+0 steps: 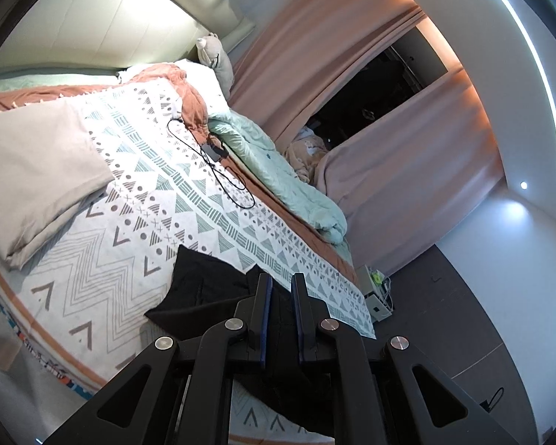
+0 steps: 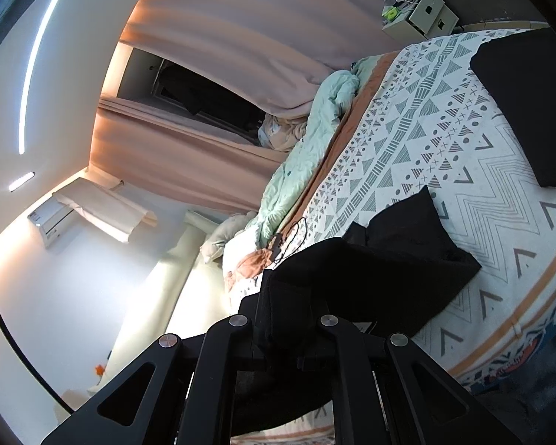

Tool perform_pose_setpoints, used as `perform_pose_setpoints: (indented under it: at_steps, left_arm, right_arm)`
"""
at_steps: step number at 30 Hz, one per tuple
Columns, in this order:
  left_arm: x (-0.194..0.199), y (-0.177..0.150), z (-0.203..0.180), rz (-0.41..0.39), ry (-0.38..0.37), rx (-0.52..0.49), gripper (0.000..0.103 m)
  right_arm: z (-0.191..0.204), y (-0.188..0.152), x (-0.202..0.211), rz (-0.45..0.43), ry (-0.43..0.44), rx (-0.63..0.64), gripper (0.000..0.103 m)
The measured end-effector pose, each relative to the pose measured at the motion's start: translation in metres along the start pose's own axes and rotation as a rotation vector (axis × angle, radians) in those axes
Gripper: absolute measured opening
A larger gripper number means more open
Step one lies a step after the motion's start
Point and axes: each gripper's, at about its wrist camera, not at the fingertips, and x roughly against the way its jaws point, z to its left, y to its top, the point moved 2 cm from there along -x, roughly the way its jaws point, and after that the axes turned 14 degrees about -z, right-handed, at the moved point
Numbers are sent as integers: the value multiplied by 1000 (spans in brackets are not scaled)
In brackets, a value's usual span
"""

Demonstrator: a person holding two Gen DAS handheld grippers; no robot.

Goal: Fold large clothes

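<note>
Over the near edge of the bed, spread with a patterned blanket: mid-fold, by the look of it, with one black garment raised by two of its ends. Judged to be the lifting or carrying-over stage, not yet the laying down. Next move likely calls for bringing both held ends across level with each other and setting them down square on the blanket, keeping the cloth taut so no crease sets in.

Left tongs nearly closed, pinching black cloth that runs between the blue pads. Right tongs clamped tight and wrapped in the same black cloth, tips buried under it.

Lying at the far corner in the right view, a second dark piece, flat; cannot tell whether folded clothing or part of the same garment. Grey folded cloth towards the left edge. Black cable loose near the far side.

Hidden: garment's kind and full outline, lower part cut off behind the tongs' frames.
</note>
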Motion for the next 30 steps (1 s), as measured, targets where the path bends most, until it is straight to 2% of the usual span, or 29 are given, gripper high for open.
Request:
perform_pose_setpoints:
  at_steps: [12, 19, 30]
  left_arm:
    - [-107, 19, -4, 2, 63, -31, 11]
    - [-162, 13, 17, 29, 122, -23, 11]
    - [-239, -11, 62, 94, 224, -2, 11]
  right_arm:
    - [-16, 29, -103, -21, -38, -18, 9]
    - [-28, 29, -155, -15, -73, -24, 9]
    - [-73, 17, -227, 25, -173, -30, 9]
